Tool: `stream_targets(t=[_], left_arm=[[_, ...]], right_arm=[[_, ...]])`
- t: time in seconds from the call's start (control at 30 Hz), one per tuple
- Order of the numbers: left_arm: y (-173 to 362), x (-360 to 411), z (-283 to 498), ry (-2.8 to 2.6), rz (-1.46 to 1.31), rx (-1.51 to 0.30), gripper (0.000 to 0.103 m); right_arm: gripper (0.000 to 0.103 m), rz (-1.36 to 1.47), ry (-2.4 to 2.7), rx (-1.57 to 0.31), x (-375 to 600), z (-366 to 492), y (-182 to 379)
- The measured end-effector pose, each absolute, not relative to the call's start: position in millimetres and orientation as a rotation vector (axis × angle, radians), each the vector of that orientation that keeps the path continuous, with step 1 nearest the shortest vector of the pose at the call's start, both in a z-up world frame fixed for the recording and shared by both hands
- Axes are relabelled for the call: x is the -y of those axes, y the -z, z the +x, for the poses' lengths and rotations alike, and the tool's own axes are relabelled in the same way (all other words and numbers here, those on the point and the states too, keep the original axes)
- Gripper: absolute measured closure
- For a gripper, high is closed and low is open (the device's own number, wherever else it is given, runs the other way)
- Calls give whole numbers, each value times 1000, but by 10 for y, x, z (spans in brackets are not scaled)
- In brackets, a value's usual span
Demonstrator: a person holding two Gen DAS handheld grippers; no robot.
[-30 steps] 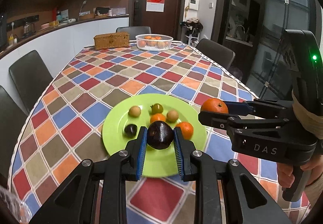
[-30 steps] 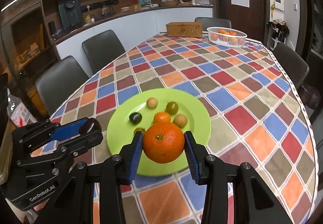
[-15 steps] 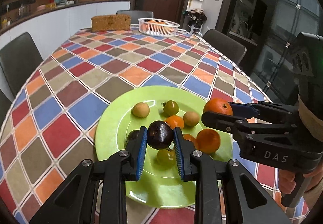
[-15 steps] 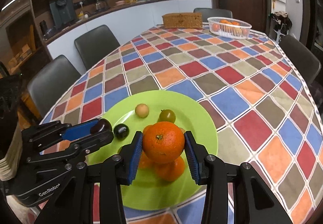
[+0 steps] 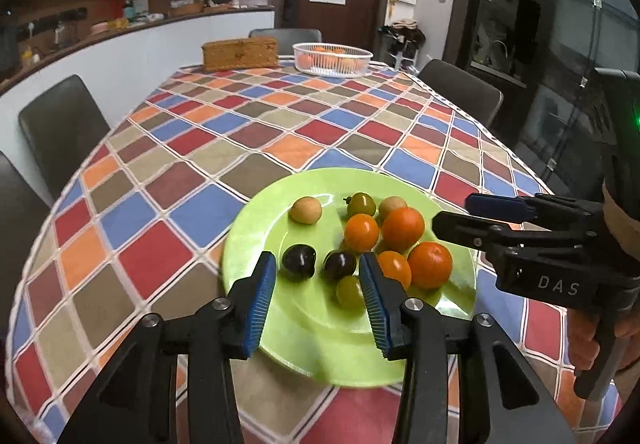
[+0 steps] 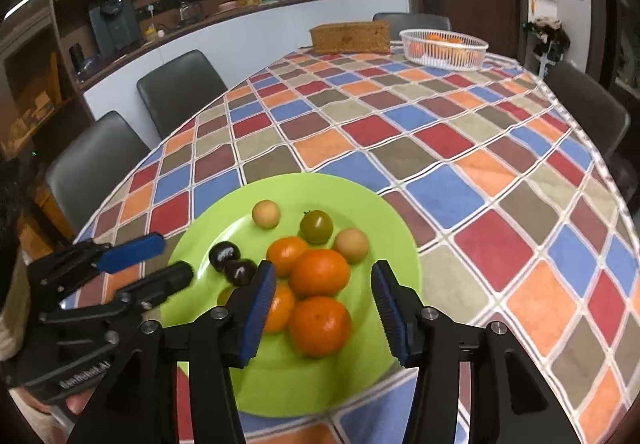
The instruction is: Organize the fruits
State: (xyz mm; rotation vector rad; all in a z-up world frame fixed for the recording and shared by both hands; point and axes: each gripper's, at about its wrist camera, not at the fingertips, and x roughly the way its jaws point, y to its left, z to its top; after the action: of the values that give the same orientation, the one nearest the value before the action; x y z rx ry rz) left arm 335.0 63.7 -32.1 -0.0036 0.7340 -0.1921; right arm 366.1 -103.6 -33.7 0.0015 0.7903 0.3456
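Note:
A lime green plate (image 5: 312, 336) (image 6: 192, 240) on the checked tablecloth holds several fruits. Two dark plums (image 5: 299, 262) (image 5: 339, 264) lie at its left part, also in the right wrist view (image 6: 225, 255). Oranges (image 5: 430, 264) (image 6: 319, 272) (image 6: 320, 326) cluster at the plate's right. A green tomato (image 5: 361, 204) (image 6: 316, 226) and pale round fruits (image 5: 305, 209) (image 6: 266, 213) lie at the far side. My left gripper (image 5: 318, 286) is open and empty above the plums. My right gripper (image 6: 322, 300) is open and empty above the oranges.
A white basket (image 5: 333, 59) (image 6: 444, 47) with oranges and a woven brown box (image 5: 239, 52) (image 6: 350, 37) stand at the table's far end. Dark chairs (image 5: 60, 131) (image 6: 180, 83) line the table's sides. A counter runs along the left wall.
Both grippers have opened. The plum from my left gripper and the orange from my right gripper now lie on the plate. Both grippers have moved closer over the plate.

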Motion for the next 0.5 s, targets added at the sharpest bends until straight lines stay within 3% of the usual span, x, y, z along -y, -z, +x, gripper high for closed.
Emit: stream_targets(t=[0.5], left_arm=[[-107, -537, 2426, 45, 71, -599, 25]], right_arm=[[26, -67, -188, -671, 1269, 2655, -82]])
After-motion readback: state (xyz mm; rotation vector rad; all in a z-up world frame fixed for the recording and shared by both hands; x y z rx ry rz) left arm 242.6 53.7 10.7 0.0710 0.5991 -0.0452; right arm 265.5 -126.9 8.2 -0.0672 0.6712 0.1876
